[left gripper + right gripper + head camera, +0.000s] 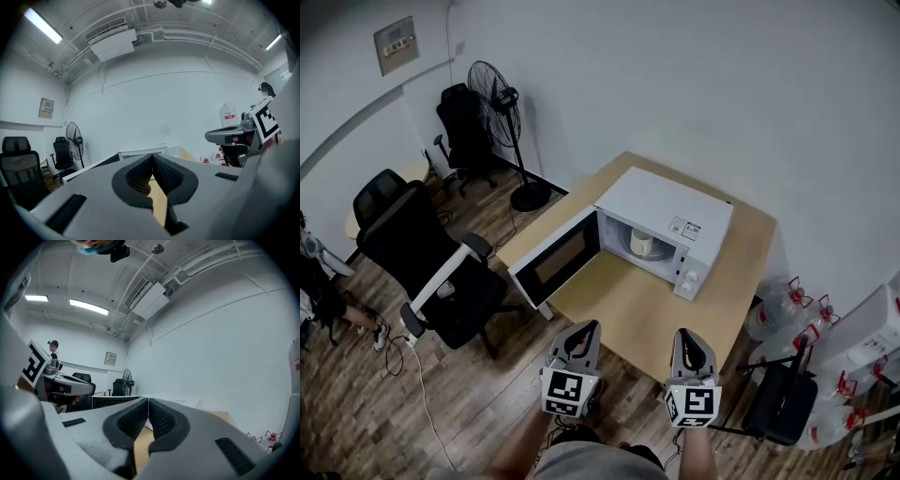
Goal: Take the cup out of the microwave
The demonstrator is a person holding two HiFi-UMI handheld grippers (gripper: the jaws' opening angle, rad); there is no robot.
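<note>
- White microwave point(666, 225) on the pale wooden table point(619, 314), door point(555, 255) swung wide to its left, dark window facing out.
- Cream cup point(641, 243) inside the microwave, upright in the middle of the cavity, touched by nothing.
- Small printed label point(684, 228) on the microwave's top, near the front right corner; print too fine to read.
- Control panel point(692, 272) down the right of the microwave's opening, no legible marking.
- Grey plaque point(397, 44) high on the wall, far left of the microwave; writing too small to make out.
- Left gripper point(584, 328) well short of the microwave, at the table's near edge, below the open door's free end; jaws pressed together, pads meeting at the tips, nothing between them.
- Right gripper point(686, 336) alongside, well short of the microwave's front, roughly in line with the control panel; jaws likewise closed tip to tip, empty.
- Black-and-white square markers point(565, 391) on both grippers' cubes: patterns only, no words.
- Bare tabletop between the grippers and the microwave's mouth; open door filling the room on the microwave's left, out towards the table's left edge.
- Black office chair point(431, 272) just left of the open door, off the table; standing fan point(502, 103) well behind and left of the microwave.
- Water jugs point(780, 309) with red handles on the floor right of the microwave, past the table's right edge.
</note>
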